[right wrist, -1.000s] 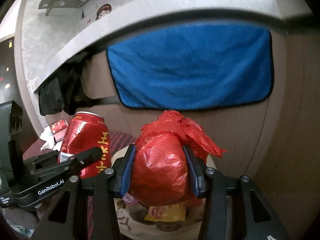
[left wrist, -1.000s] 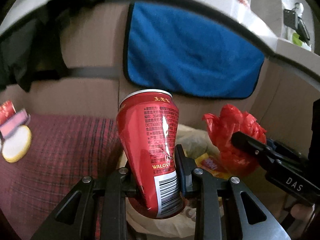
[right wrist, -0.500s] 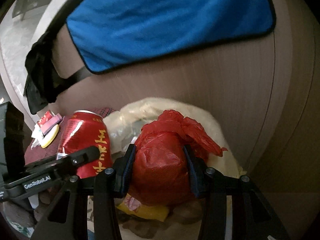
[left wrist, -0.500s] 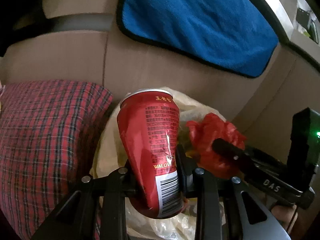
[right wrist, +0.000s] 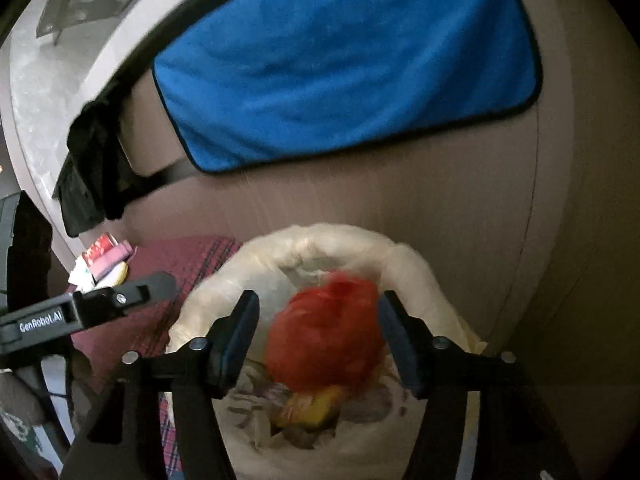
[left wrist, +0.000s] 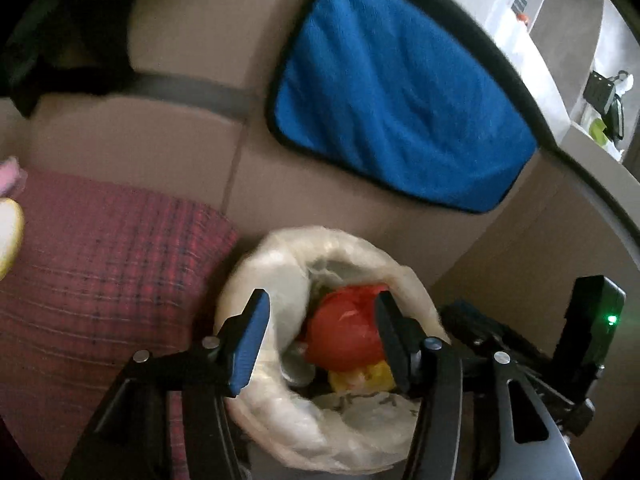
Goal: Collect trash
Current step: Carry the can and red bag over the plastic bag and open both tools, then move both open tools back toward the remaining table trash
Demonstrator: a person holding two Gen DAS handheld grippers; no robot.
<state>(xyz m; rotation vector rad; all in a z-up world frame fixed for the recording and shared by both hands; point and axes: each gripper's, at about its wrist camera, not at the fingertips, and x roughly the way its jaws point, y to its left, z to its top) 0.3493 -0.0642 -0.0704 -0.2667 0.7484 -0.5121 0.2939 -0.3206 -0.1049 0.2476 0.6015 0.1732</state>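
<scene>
A bin lined with a pale plastic bag stands below both grippers. My left gripper hangs over its mouth, jaws opening, with nothing touching the blue pads. A shiny red shape lies inside the bin on a yellow wrapper; can or bag, I cannot tell. The red can shows nowhere else. My right gripper is also opening above the bin. The crumpled red plastic bag, blurred, sits loose between its fingers, clear of both pads, above the yellow wrapper.
A blue towel hangs on the brown cabinet front behind the bin. A red plaid cloth lies left of the bin, with small packets at its far end. A black cloth hangs at upper left.
Both grippers have opened over the bin. The left one has let go of the red can, which is gone from its jaws. The right one has let go of the red bag.
</scene>
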